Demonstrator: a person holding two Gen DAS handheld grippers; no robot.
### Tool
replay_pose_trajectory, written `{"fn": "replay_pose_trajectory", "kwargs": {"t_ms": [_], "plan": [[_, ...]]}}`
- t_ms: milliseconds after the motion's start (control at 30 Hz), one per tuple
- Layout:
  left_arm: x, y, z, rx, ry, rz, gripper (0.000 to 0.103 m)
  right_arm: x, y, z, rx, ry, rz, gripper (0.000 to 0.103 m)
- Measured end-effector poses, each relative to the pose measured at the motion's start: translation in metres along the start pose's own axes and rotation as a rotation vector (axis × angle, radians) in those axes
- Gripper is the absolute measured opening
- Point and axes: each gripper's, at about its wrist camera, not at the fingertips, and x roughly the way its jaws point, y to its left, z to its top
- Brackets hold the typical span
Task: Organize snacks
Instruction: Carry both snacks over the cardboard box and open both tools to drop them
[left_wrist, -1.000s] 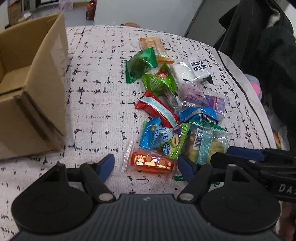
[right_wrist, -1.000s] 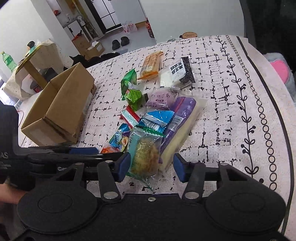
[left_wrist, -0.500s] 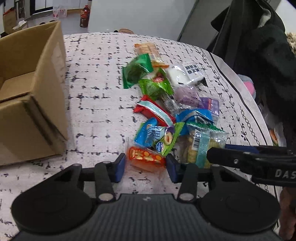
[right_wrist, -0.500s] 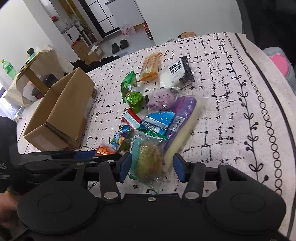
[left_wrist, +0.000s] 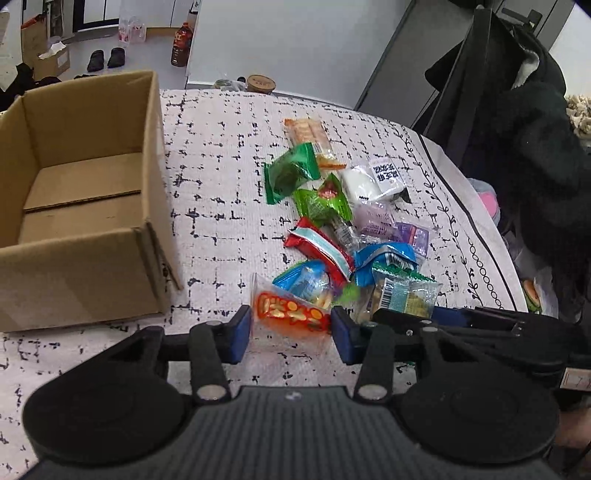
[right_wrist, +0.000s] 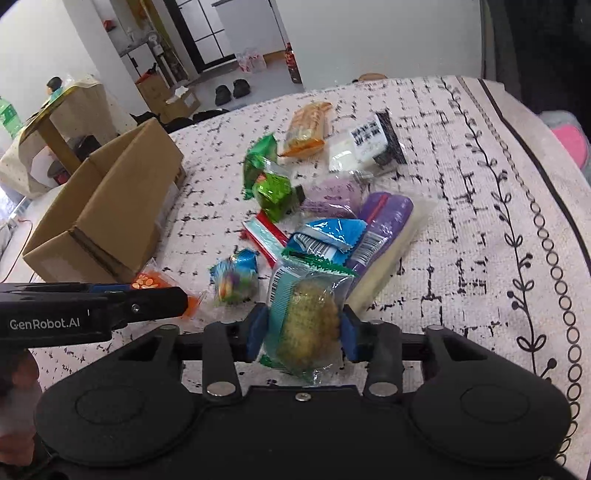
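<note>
My left gripper (left_wrist: 291, 334) is shut on an orange snack packet (left_wrist: 291, 314) and holds it just above the patterned tablecloth (left_wrist: 221, 206). An open, empty cardboard box (left_wrist: 85, 258) stands to its left. My right gripper (right_wrist: 303, 332) has its jaws closing on a clear, green-edged cookie packet (right_wrist: 306, 317), and both blue pads touch its sides. Several other snack packets lie in a pile (left_wrist: 332, 221) beyond both grippers: green, red, blue, purple and white ones. In the right wrist view, the left gripper's finger (right_wrist: 92, 310) shows at the left with the orange packet (right_wrist: 151, 280).
A dark coat (left_wrist: 517, 129) hangs past the table's right edge. The box (right_wrist: 110, 218) takes up the table's left side. Bare cloth (right_wrist: 480, 221) lies right of the pile. Shoes (left_wrist: 107, 59) and a bottle (left_wrist: 181, 48) sit on the floor behind.
The left jaws closed on the orange packet and rose with it, bringing the inside of the box into view. The right jaws narrowed onto the cookie packet. A small blue packet shifted.
</note>
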Motion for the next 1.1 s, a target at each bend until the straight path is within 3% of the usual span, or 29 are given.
{"fn": "replay_pose_trajectory", "kwargs": {"t_ms": [400, 767, 1100], "plan": [[-0.028, 0.002, 0.009, -0.015, -0.055, -0.004, 0.045, -0.036, 0.004, 0.023, -0.002, -0.124, 0.024, 0.039], [-0.057, 0.013, 0.035, -0.028, -0.132, -0.003, 0.045, -0.031, 0.03, 0.058, -0.05, -0.183, 0.071, 0.039], [-0.084, 0.037, 0.051, -0.058, -0.202, 0.05, 0.045, -0.023, 0.064, 0.085, -0.102, -0.207, 0.145, 0.039]]}}
